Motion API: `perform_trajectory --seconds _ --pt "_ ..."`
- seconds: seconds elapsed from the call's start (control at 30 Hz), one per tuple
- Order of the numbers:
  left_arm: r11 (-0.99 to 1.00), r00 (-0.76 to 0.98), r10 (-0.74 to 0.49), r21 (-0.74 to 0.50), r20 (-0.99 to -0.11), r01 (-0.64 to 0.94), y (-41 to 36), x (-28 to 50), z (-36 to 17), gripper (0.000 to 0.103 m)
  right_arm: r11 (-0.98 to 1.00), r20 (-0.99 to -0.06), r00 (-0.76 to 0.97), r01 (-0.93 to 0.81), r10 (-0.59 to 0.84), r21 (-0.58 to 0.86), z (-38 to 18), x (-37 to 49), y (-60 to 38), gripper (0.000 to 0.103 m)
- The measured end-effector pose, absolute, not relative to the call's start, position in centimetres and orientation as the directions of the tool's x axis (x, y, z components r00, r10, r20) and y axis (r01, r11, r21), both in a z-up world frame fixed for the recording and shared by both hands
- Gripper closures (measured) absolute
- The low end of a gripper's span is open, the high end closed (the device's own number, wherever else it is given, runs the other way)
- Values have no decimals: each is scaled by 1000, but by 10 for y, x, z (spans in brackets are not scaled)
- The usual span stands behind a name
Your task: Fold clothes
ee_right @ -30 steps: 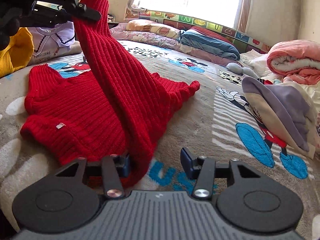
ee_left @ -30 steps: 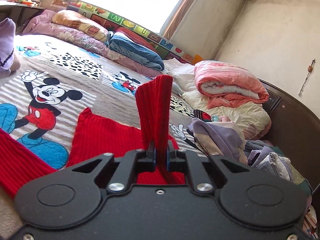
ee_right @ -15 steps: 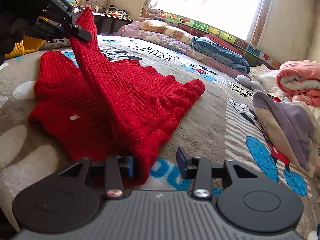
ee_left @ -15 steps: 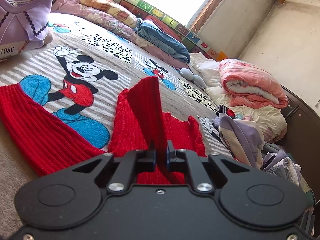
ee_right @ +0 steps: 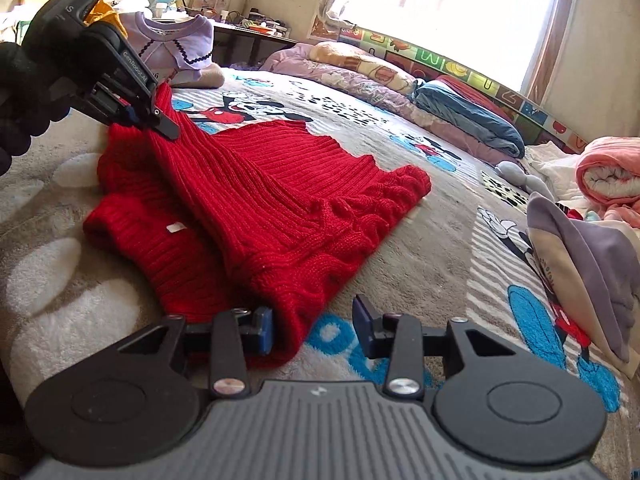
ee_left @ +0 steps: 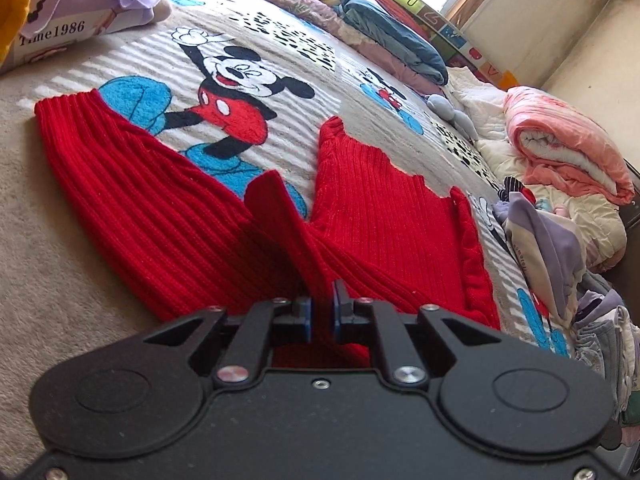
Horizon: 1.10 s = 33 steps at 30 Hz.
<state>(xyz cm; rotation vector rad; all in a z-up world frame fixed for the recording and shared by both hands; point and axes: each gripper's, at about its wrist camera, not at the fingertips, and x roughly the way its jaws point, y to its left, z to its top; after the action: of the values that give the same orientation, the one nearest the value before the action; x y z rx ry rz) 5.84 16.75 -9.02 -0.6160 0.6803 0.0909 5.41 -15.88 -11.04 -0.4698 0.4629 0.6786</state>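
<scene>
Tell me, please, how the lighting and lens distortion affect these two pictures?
Right wrist view: the window is blown out white, washing the far wall. Left wrist view: fisheye bends the bed outward; the red sweater stays sharp and evenly lit.

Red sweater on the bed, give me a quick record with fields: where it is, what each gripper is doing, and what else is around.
garment: red sweater, ribbed knit, lying on the cartoon blanket
left gripper: shut on a sweater sleeve
right gripper: jaws apart, sweater edge against its left finger only, not clamped
fold state: held sleeve drawn across the body, not laid flat yet
nearby: lilac top beyond the sweater; pink quilt rolled at the far right
</scene>
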Motion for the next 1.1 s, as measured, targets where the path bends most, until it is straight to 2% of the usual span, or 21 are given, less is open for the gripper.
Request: perform_trajectory --seconds 0.2,0.27,0.3,0.4,0.47,0.5,0.53,0.6,0.67,0.77,0.87,1.0,1.1 --pt "821 812 -85 -502 -577 -271 164 52 -77 95 674 -522 678 -699 517 -239 -106 49 -163 61" --pt "823 801 -76 -491 -593 -285 164 54 -84 95 653 -499 666 -720 554 -236 -101 42 -164 55" --pt "822 784 -70 -481 -617 -304 164 56 -92 95 645 -486 666 -725 566 -241 -100 38 -163 47" --pt "821 780 -52 -471 -624 -323 164 56 -93 95 606 -456 642 -757 616 -245 -94 29 -158 45" --pt "828 779 -5 -439 -627 -348 164 56 -88 87 605 -440 630 -766 640 -217 -92 28 -155 44" --pt "832 778 18 -423 -628 -360 165 55 -86 65 602 -449 615 -775 648 -192 -93 31 -153 44" --pt "834 777 41 -406 -629 -373 165 55 -83 48 598 -460 598 -784 656 -167 -95 34 -151 44" --pt "835 768 108 -363 -631 -415 168 52 -78 49 566 -547 539 -813 641 -138 -105 39 -141 42" --pt "841 768 192 -301 -611 -449 169 49 -68 48 545 -557 535 -822 635 -169 -110 33 -137 38" --pt "870 790 272 -211 -550 -446 160 48 -49 48 541 -535 517 -831 668 -128 -104 29 -139 37" --pt "903 838 149 -274 -525 -332 146 62 -35 48 600 -480 592 -785 648 -158 -101 29 -141 38" --pt "929 856 -61 -343 -514 -140 114 105 -21 48 614 -484 555 -788 676 -46 -104 46 -143 37" --pt "940 832 -176 -341 -526 -17 79 154 -12 48 603 -513 541 -795 666 -56 -112 46 -138 33"
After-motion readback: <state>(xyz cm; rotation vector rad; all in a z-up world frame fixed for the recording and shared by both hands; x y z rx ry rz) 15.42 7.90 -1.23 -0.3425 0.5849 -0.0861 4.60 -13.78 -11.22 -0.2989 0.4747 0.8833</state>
